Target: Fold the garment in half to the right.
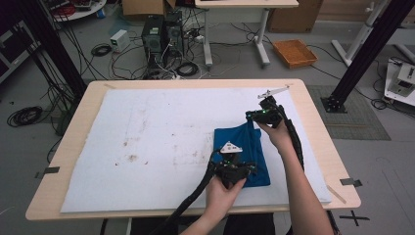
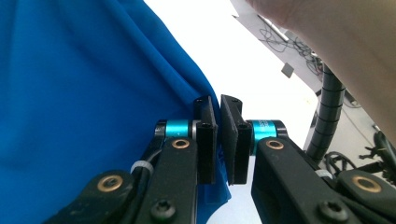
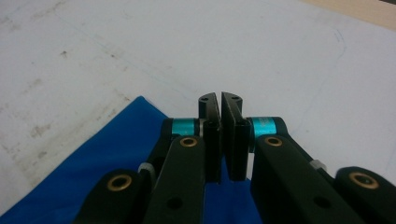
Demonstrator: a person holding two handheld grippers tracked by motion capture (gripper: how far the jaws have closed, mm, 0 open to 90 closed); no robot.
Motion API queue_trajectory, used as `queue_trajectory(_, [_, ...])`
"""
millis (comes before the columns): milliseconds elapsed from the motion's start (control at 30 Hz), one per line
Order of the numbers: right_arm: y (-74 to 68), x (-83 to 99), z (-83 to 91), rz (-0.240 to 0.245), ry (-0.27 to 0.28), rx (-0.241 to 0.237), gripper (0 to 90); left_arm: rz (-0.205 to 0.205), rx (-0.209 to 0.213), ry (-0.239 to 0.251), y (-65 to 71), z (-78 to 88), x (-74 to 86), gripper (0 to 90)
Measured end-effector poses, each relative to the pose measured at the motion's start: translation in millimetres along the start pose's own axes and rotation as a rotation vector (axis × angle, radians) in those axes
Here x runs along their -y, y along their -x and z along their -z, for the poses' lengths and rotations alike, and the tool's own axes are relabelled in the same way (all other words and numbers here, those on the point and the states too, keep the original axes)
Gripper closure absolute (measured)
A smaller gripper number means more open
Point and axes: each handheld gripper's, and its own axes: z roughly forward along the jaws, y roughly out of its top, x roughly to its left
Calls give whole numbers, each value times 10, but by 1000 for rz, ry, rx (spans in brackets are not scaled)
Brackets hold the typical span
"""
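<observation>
Prob. a lab: floor cables (image 1: 112, 58), computer towers (image 1: 161, 34), rig frames (image 1: 362, 54).

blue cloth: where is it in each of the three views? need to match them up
High view: blue cloth lies right of centre on the white mat, between the two grippers.
Left gripper view: it covers the left side, its edge pinched in the left gripper.
Right gripper view: lower left, running between the fingers of the right gripper.
Shared landmark: the white mat.
</observation>
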Motion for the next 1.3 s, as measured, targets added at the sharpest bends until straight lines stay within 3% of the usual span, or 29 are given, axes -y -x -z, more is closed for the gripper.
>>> queue_trajectory(100, [22,14,1,19,-11,20,873,6,8,-4,31,-128,-8,845])
queue_trajectory(233, [23,35,-30,58,-62,87,872,9,28,0,20,-217,-4,824])
queue_trajectory(300, [13,47,-52,75,-85,113,868,-2,53,16,23,-242,4,780])
queue_trajectory(400, [9,64,-78,105,-108,152,852,-14,81,31,35,-248,20,646])
queue_trajectory(500, [19,72,-68,105,-118,184,803,-54,82,51,71,-189,30,571])
queue_trajectory(600, [40,86,-21,94,-118,222,750,-95,65,79,93,-60,15,525])
queue_trajectory(733, [56,119,65,44,-98,242,728,-124,45,100,81,121,-11,510])
queue_trajectory(767, [70,161,106,-18,-80,212,727,-139,34,110,43,259,-16,506])
queue_trajectory(833, [73,188,113,-33,-73,206,719,-144,23,113,12,333,-15,501])
queue_trajectory(900, [75,266,90,-100,-47,171,703,-144,-3,120,-106,559,8,493])
queue_trajectory(1033, [42,327,-10,-137,-49,166,693,-141,-52,118,-268,855,65,493])
queue_trajectory(1067, [38,337,-38,-138,-53,167,701,-143,-64,116,-307,926,78,492])
queue_trajectory(1200, [20,368,-105,-123,-64,177,898,-130,-92,118,-427,1153,139,489])
queue_trajectory(1300, [54,409,-83,-141,-51,193,900,-121,-105,119,-483,1258,179,488])
